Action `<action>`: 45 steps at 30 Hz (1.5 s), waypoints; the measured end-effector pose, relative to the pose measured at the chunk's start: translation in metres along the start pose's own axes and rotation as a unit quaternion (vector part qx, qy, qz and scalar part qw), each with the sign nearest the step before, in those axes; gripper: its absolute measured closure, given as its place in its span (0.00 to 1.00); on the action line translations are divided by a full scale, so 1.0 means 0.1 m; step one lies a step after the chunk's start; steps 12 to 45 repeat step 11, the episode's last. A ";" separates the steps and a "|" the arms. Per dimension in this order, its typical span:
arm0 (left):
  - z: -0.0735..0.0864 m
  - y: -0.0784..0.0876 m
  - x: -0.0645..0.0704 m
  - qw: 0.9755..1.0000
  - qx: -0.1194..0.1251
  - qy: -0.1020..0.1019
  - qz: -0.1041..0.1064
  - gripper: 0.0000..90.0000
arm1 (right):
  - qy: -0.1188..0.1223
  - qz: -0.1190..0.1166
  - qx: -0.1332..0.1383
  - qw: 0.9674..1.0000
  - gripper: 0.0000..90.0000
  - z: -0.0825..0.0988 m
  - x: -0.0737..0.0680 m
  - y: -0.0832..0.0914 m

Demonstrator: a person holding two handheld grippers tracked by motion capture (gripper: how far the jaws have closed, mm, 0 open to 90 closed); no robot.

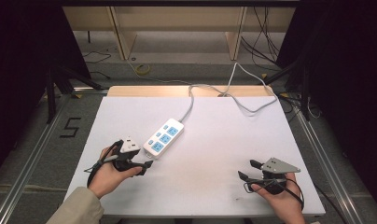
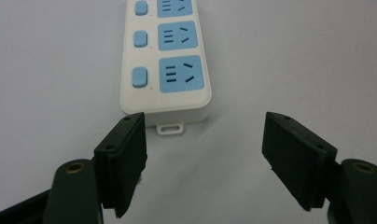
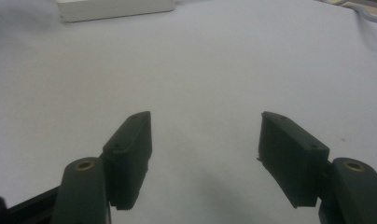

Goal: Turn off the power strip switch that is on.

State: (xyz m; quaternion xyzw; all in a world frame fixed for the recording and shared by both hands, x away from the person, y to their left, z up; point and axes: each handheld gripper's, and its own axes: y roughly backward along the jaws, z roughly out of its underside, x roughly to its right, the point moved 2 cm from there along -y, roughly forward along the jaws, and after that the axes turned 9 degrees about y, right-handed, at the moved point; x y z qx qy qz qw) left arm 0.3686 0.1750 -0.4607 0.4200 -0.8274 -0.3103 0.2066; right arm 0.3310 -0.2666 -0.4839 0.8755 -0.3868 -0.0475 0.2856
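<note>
- The table (image 1: 214, 154) is the biggest thing. Its top is flat, white and smooth, with a strip of light wood along the far edge.
- The power strip (image 1: 164, 137) lies flat on the table, left of the middle, slanting away from the person. It is a long white plastic box with round corners. It has three light blue socket squares with small dark slots, and a little blue button beside each one. A tiny white loop sticks out of its near end.
- A thin grey cord (image 1: 191, 100) runs from the far end of the power strip and off the back of the table.
- The left gripper (image 1: 146, 167) sits just beside the near end of the power strip. Its two black jaws are spread wide with nothing between them. They look hard and blocky.
- The right gripper (image 1: 248, 170) is well apart, near the right front corner. Its jaws are spread wide too, over bare table. A grey three-cornered plate sits on top.
</note>
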 end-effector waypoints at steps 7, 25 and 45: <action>0.25 0.05 0.00 1.000 0.000 0.004 -0.005 0.33 | 0.001 -0.002 0.000 1.000 0.40 0.00 0.00 -0.01; 0.26 0.05 0.06 1.000 0.006 0.001 -0.007 0.33 | 0.000 0.000 -0.001 1.000 0.40 0.00 0.00 -0.01; 0.26 0.05 0.06 1.000 0.006 0.001 -0.007 0.33 | 0.000 0.000 -0.001 1.000 0.40 0.00 0.00 -0.01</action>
